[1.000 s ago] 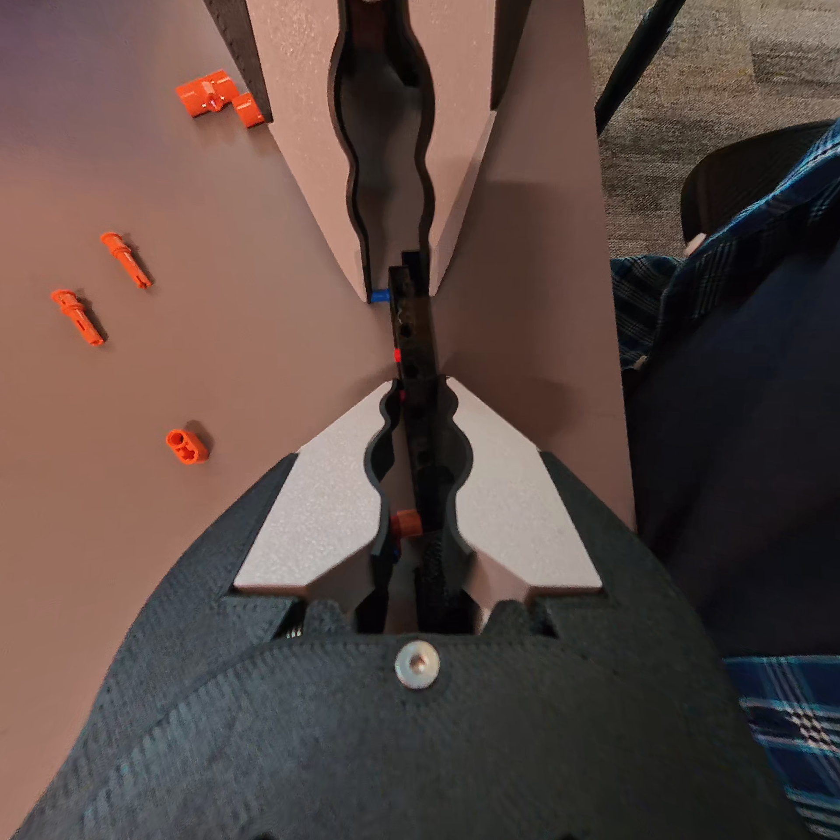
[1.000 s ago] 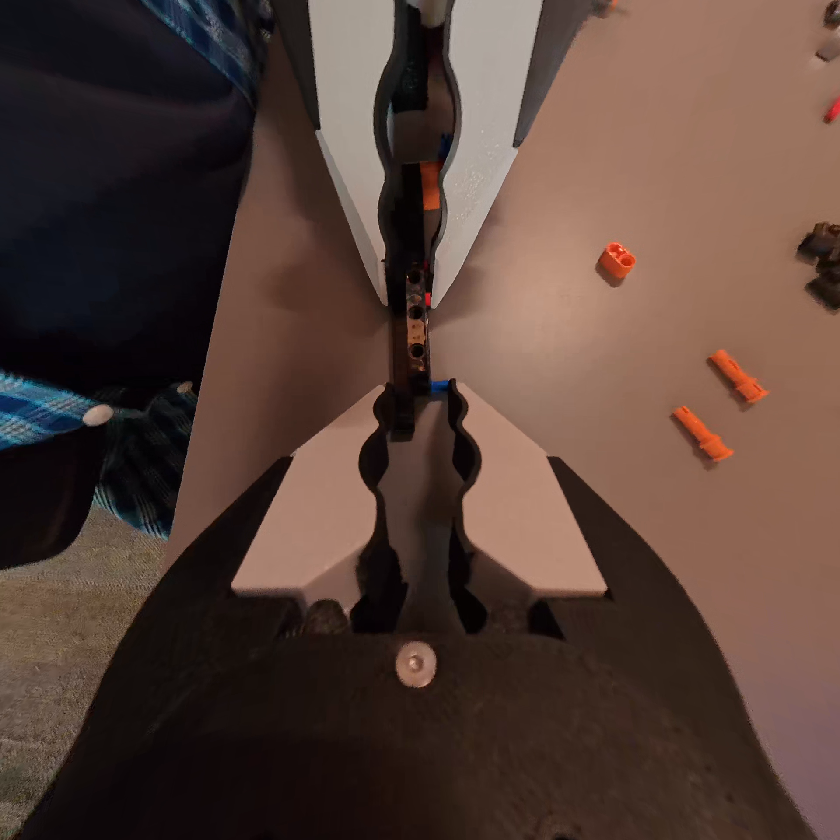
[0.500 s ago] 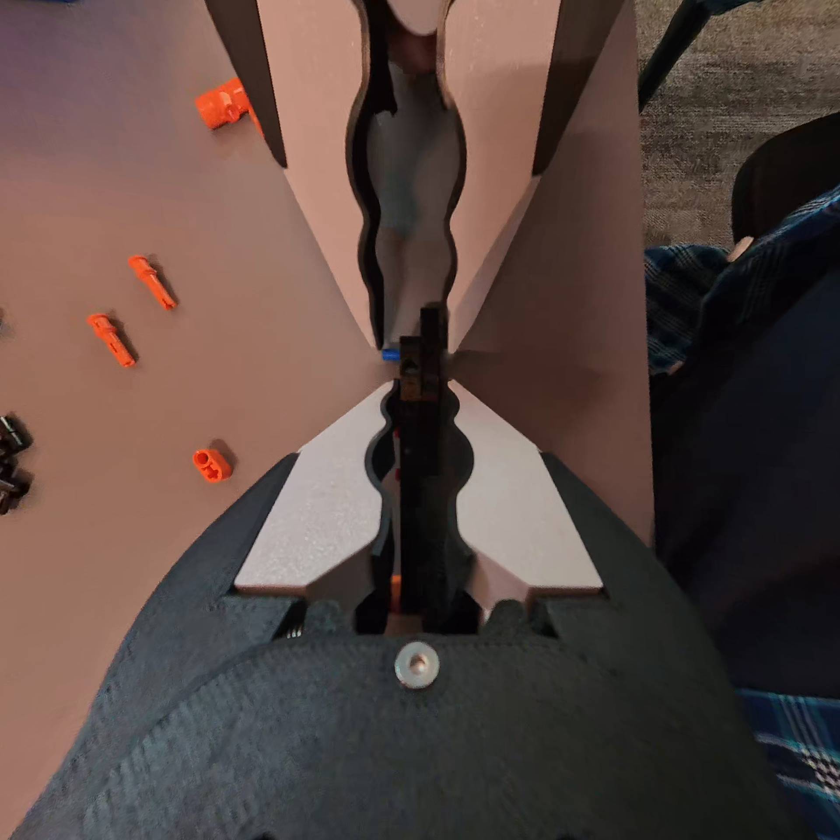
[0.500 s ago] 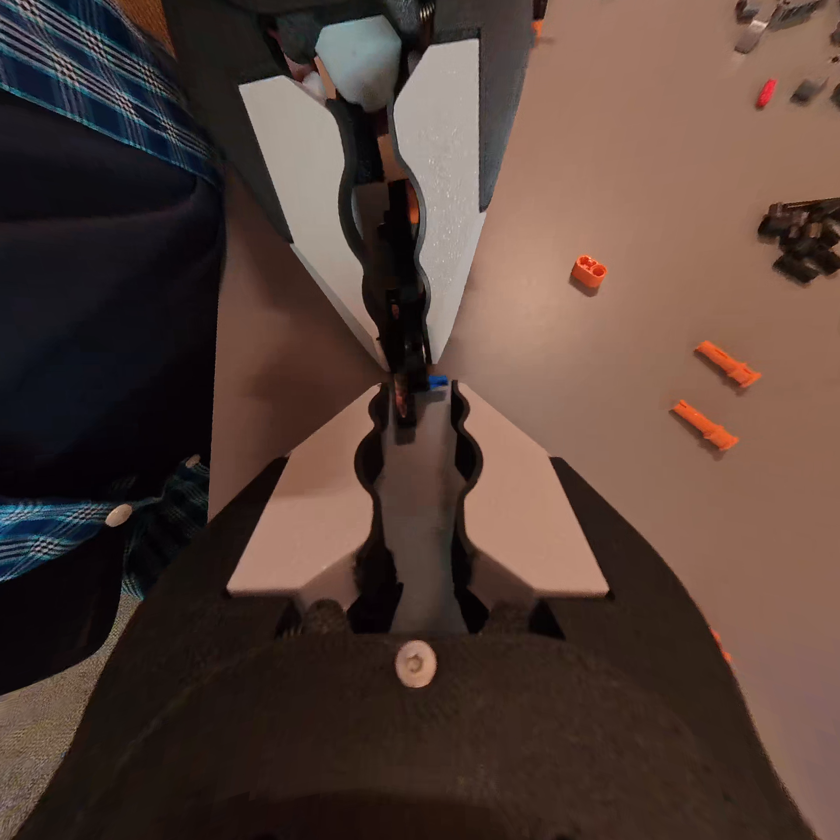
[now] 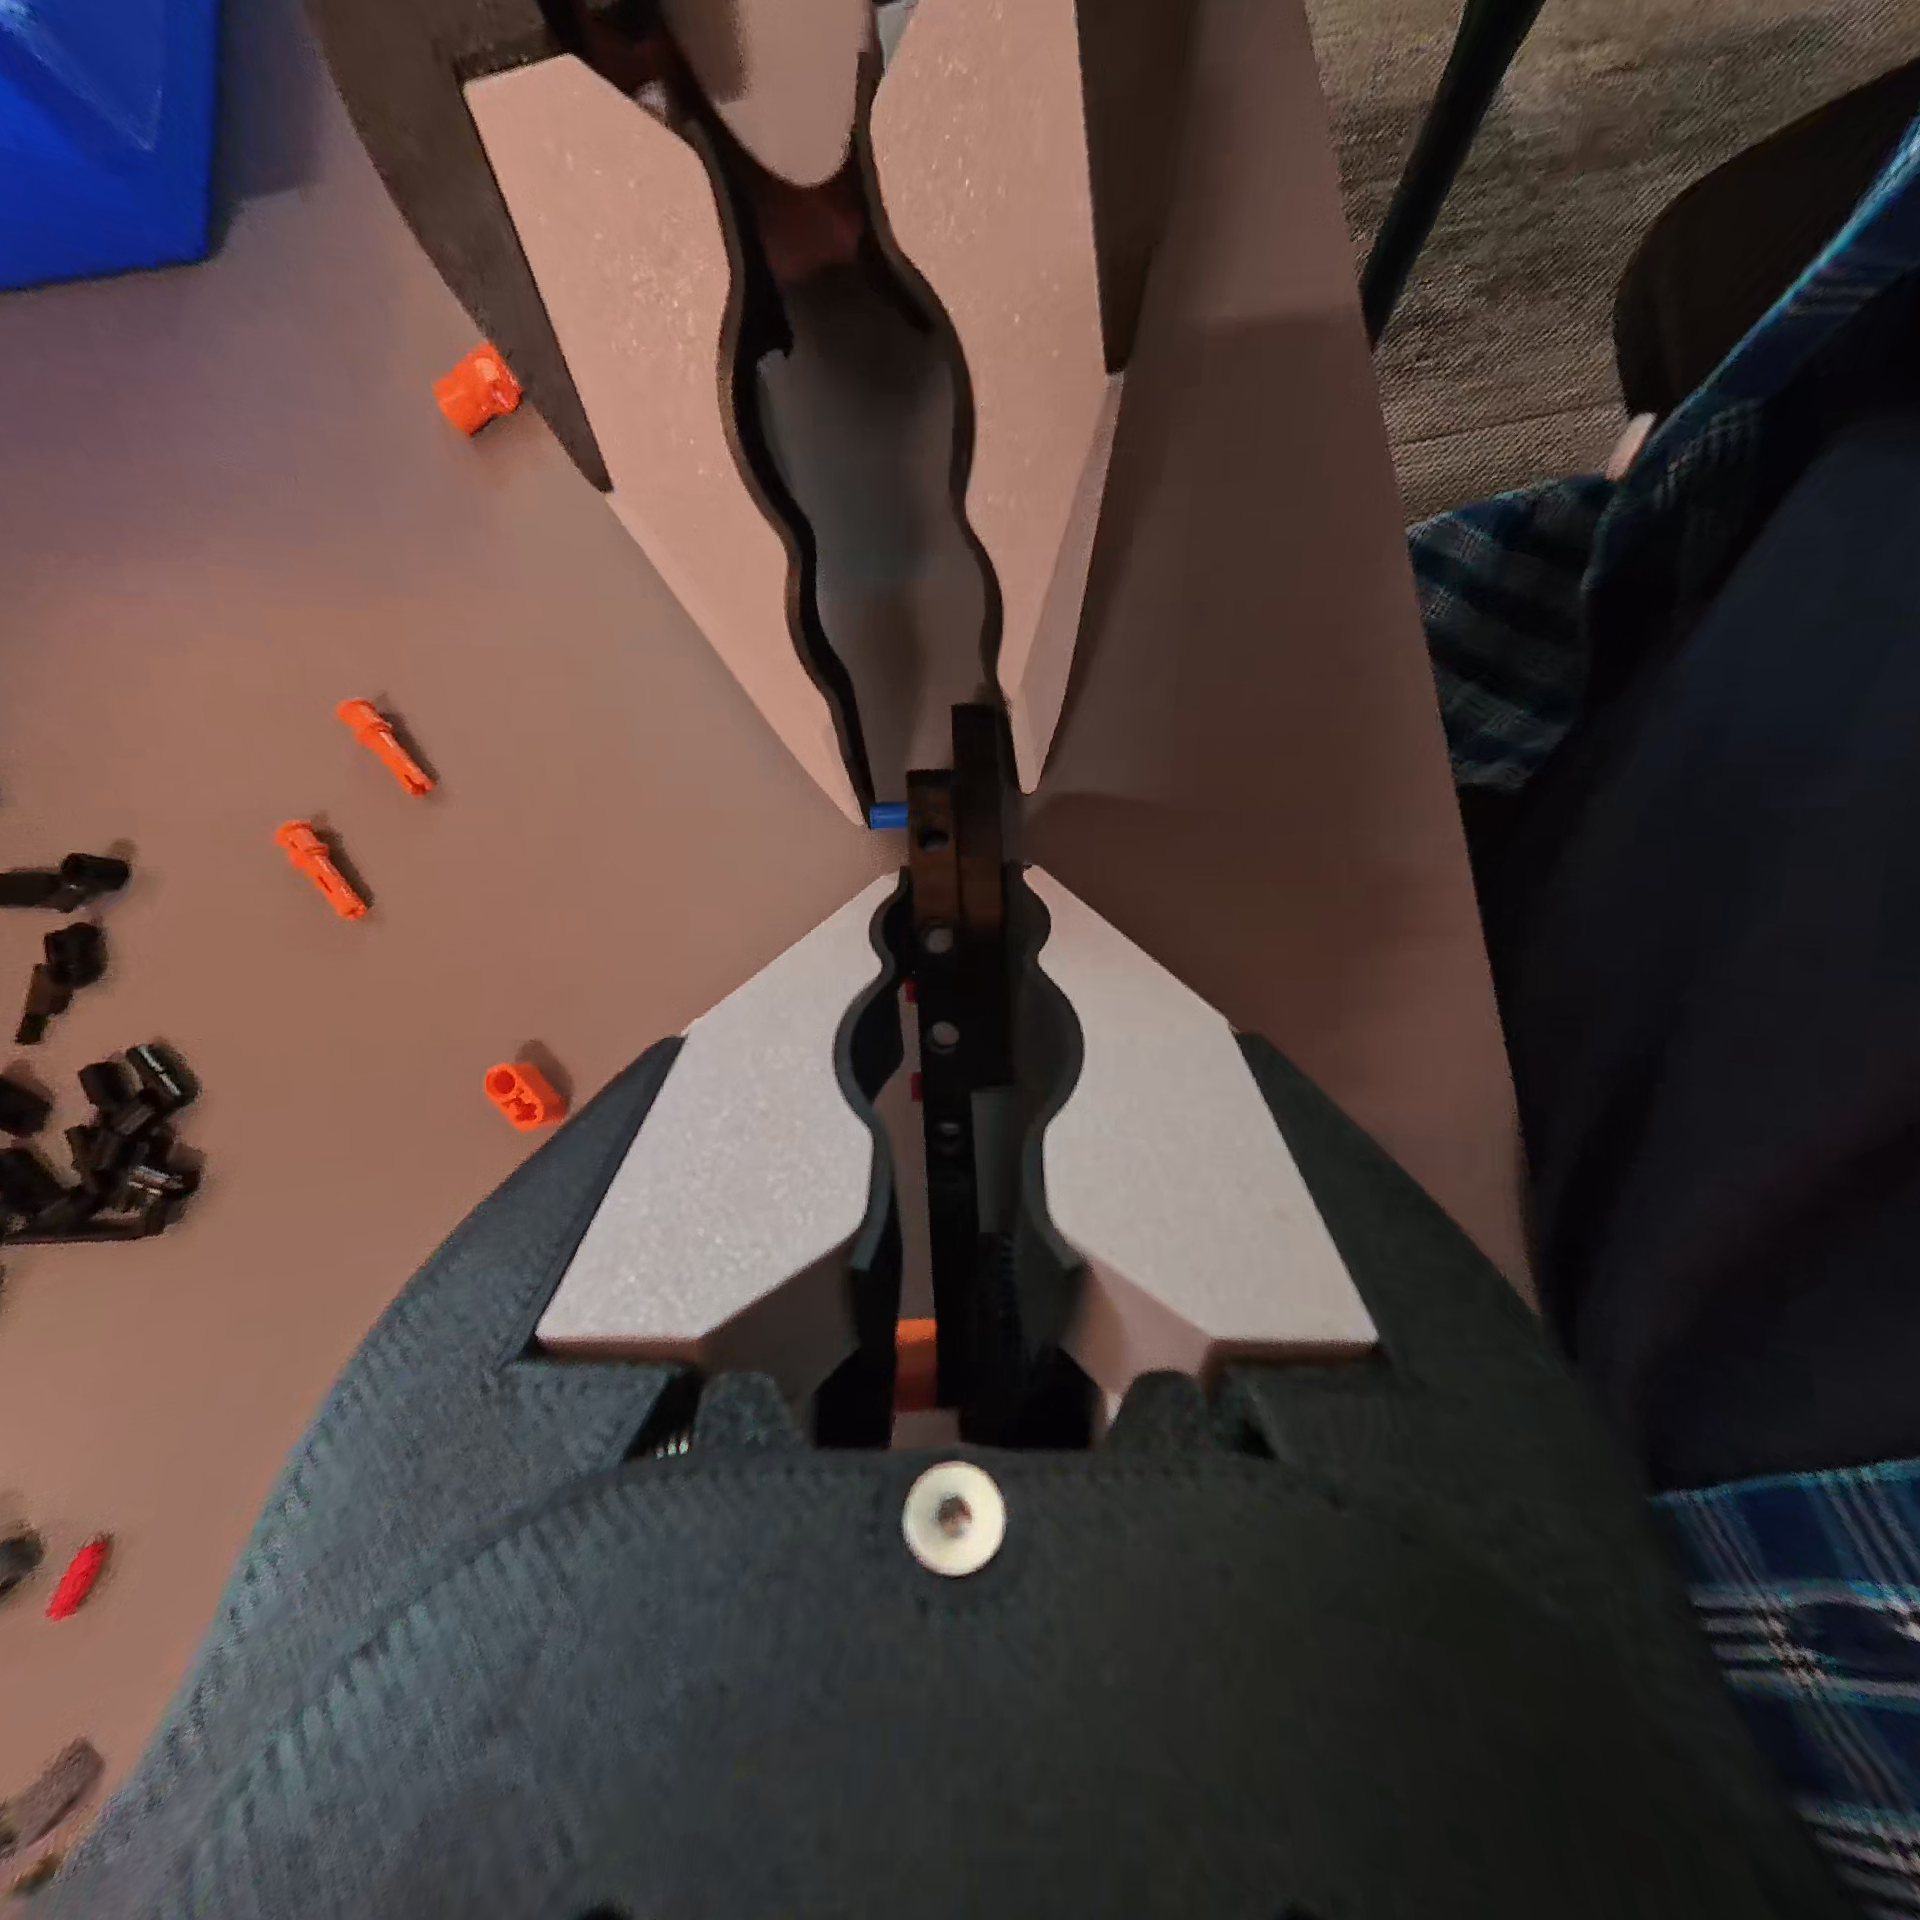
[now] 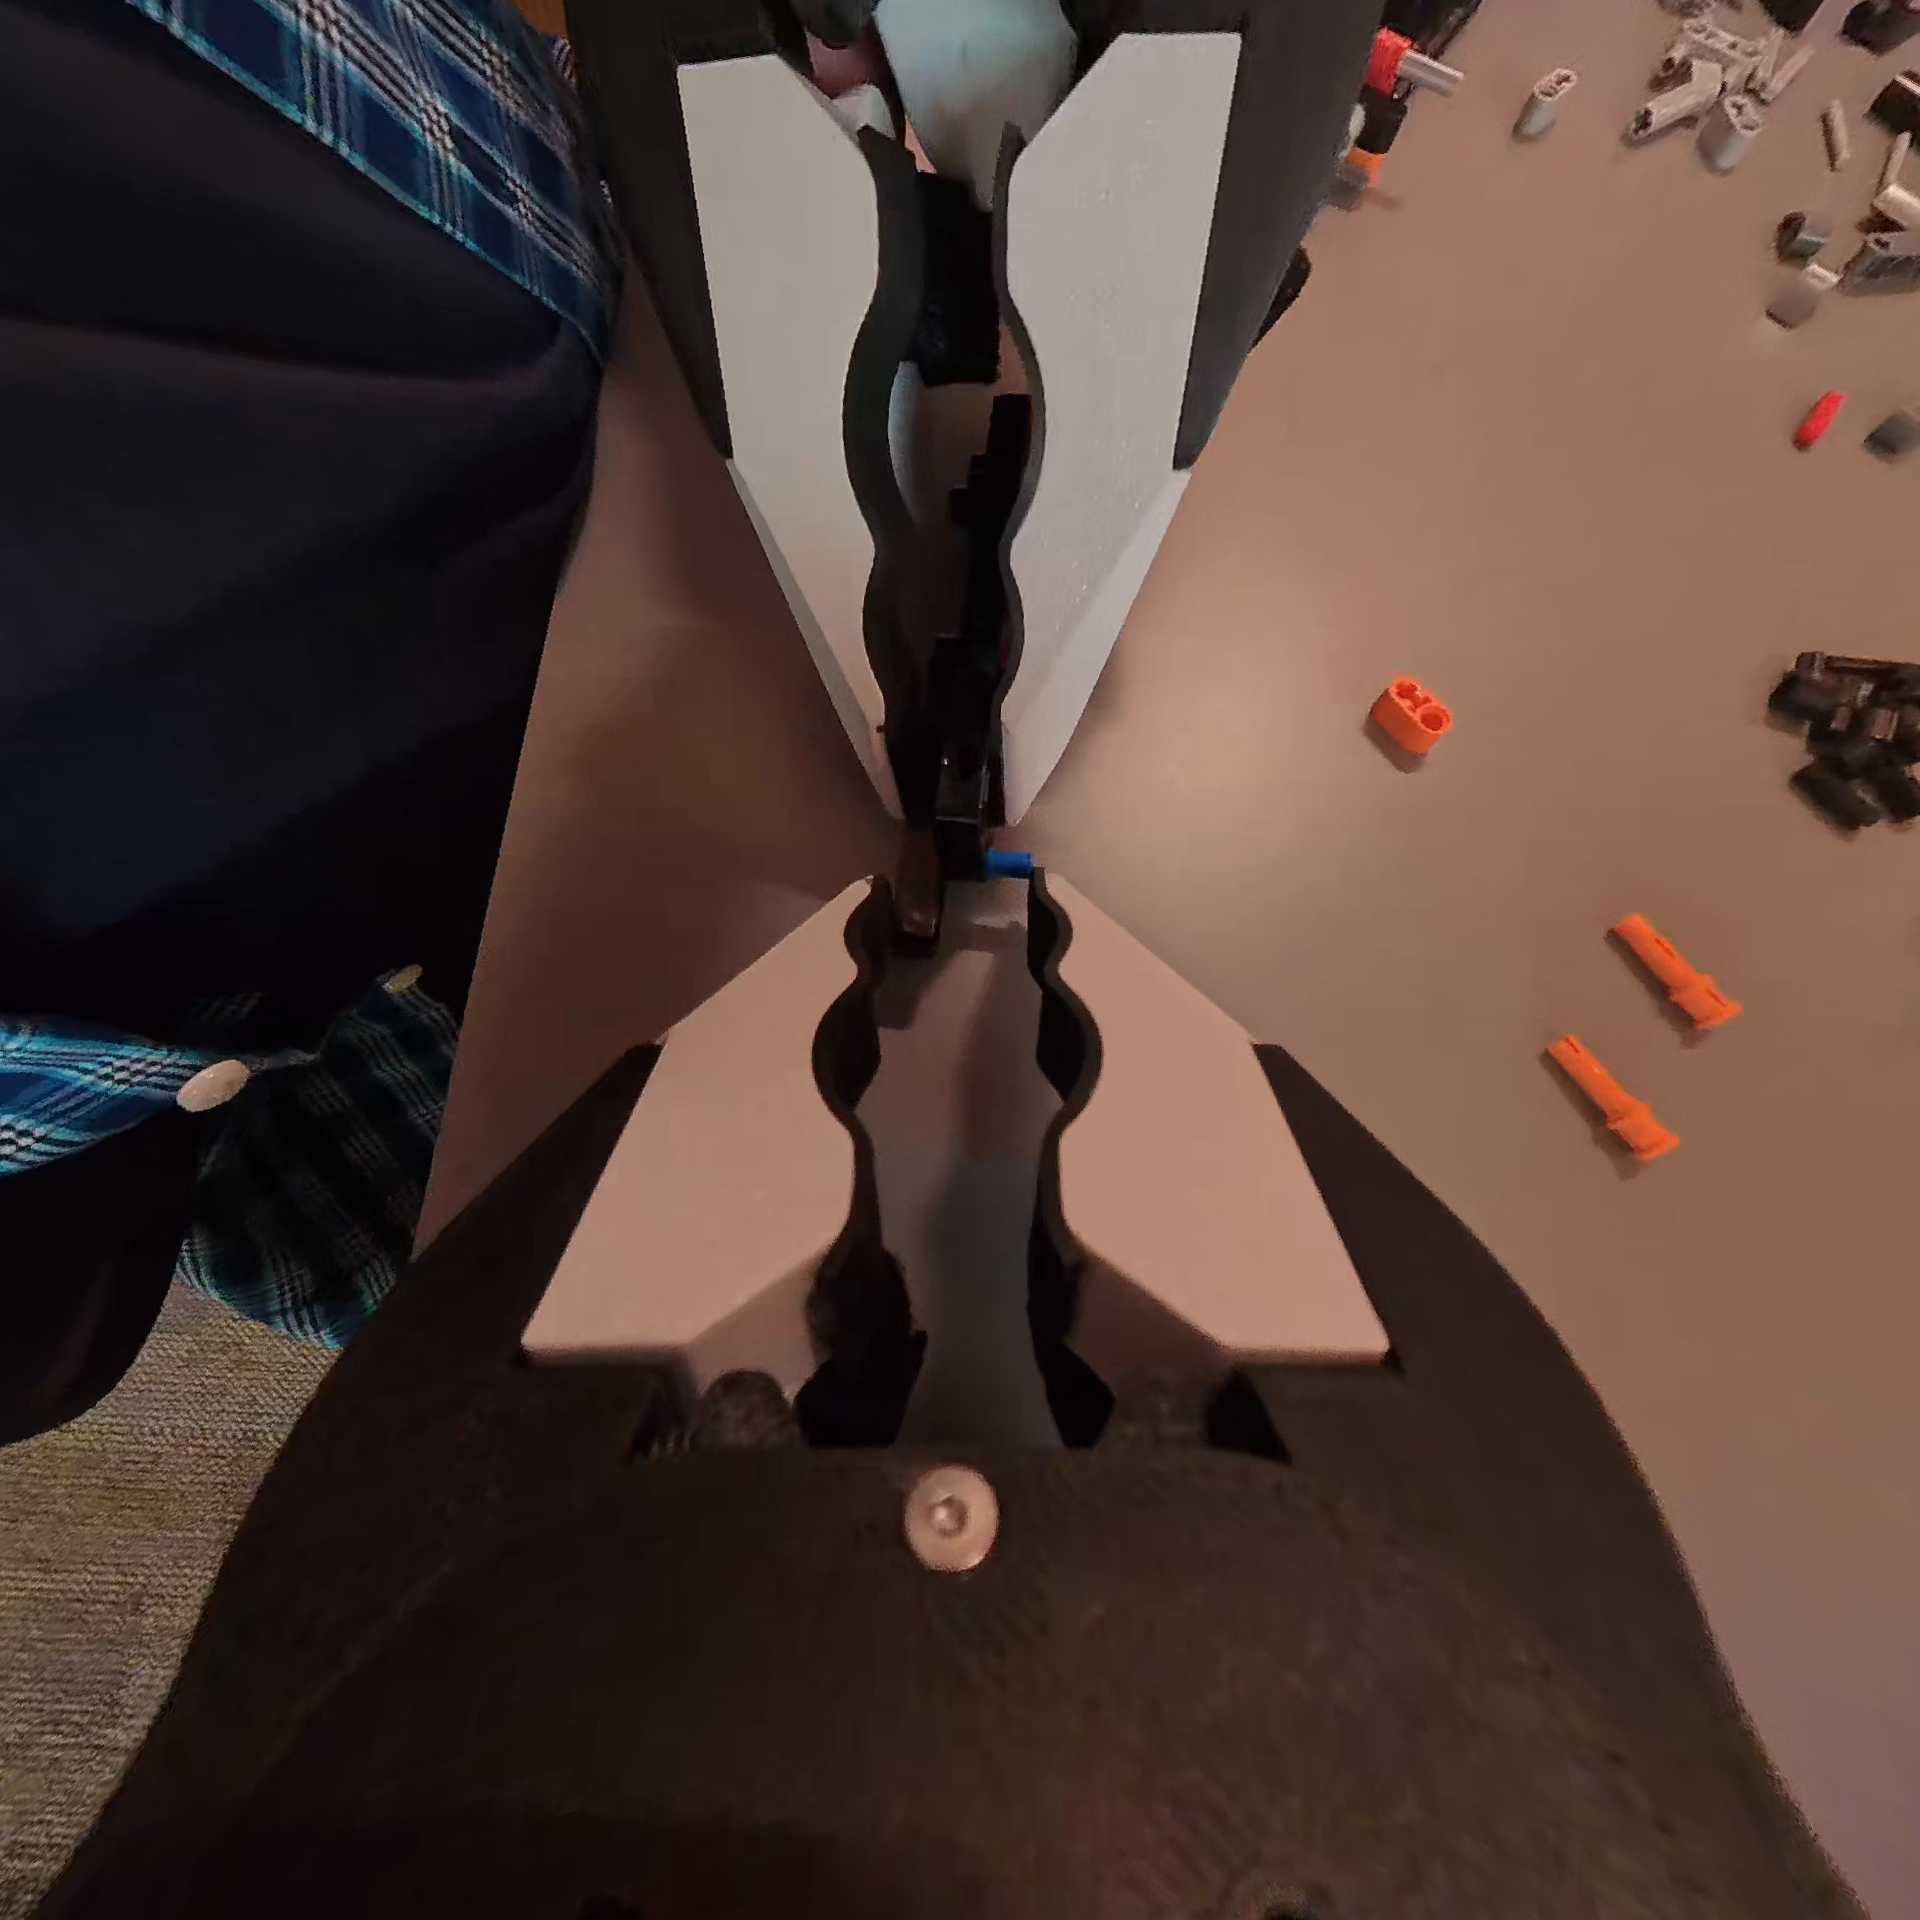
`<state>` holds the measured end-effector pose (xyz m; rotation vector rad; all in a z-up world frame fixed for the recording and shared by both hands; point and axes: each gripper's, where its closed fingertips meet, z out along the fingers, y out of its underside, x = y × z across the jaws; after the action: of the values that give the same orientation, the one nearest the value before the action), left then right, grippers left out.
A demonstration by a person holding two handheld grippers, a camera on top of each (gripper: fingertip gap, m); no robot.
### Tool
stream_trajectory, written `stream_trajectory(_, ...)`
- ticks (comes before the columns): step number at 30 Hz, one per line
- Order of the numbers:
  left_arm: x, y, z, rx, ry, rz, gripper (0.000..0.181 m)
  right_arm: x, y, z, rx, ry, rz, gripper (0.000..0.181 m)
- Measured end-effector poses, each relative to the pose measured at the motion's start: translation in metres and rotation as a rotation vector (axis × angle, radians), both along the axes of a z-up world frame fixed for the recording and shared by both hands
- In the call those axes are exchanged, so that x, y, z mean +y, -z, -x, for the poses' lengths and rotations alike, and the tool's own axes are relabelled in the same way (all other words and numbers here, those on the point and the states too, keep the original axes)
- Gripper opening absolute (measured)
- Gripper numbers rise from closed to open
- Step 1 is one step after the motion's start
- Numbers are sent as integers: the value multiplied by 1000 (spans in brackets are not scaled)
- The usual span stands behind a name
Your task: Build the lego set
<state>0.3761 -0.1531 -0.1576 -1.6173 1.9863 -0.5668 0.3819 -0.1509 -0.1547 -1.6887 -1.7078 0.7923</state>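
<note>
- Black holed beam assembly (image 5: 951, 1049) is pinched along its length inside the left hand-held gripper (image 5: 956, 894), whose fingers are pressed onto it, with an orange bit (image 5: 914, 1356) tucked near the base.
- Beam's free end pokes out of the tips and into the mouth of the right hand-held gripper (image 6: 951, 904), which is spread a little. It looks like it isn't clamping anything, and the blue pin (image 6: 1006, 860) sits right at its tip.
- My guess: light, rigid plastic, kind of slick, and pins can pop loose, so I'd hold the flat sides of the beam, not the pin.
- Both are held over the table (image 5: 312, 582) near its edge, close to the person.
- Further out: two orange pins (image 6: 1605, 1112), an orange connector (image 6: 1410, 715), a heap of black pieces (image 6: 1849, 738) and grey parts (image 6: 1704, 94).
</note>
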Motion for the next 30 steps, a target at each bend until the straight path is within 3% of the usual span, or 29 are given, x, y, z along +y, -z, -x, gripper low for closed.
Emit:
stream_trajectory(4, -3, 3, 0, 25, 26, -73, 17, -3, 4, -1, -24, -24, -73, 22)
stream_trajectory(6, 1, 3, 0, 33, 8, -109, 17, -9, 6, -1, -35, -49, -77, 6)
stream_trajectory(9, -1, 4, 1, 38, 7, -83, 17, -8, 7, 0, -40, -40, -59, 7)
stream_trajectory(10, 1, 3, 1, 38, -3, -90, 17, -6, 5, 0, -33, -25, -40, 8)
stream_trajectory(12, 3, 3, 3, 38, -10, -59, 17, 1, 1, -3, -5, 21, -16, 28)
stream_trajectory(15, -1, 6, 6, 29, -40, 106, 17, 10, -4, -11, 22, 80, 44, 36)
stream_trajectory(21, 11, 3, 6, 15, -148, 319, 16, 15, -11, -16, 71, 115, 92, 32)
stream_trajectory(24, 14, 1, 9, 14, -165, 289, 33, 21, -13, -22, 83, 150, 83, 34)
stream_trajectory(30, 23, -23, 34, -7, -222, 221, 40, 19, -21, -31, 95, 184, 56, 31)
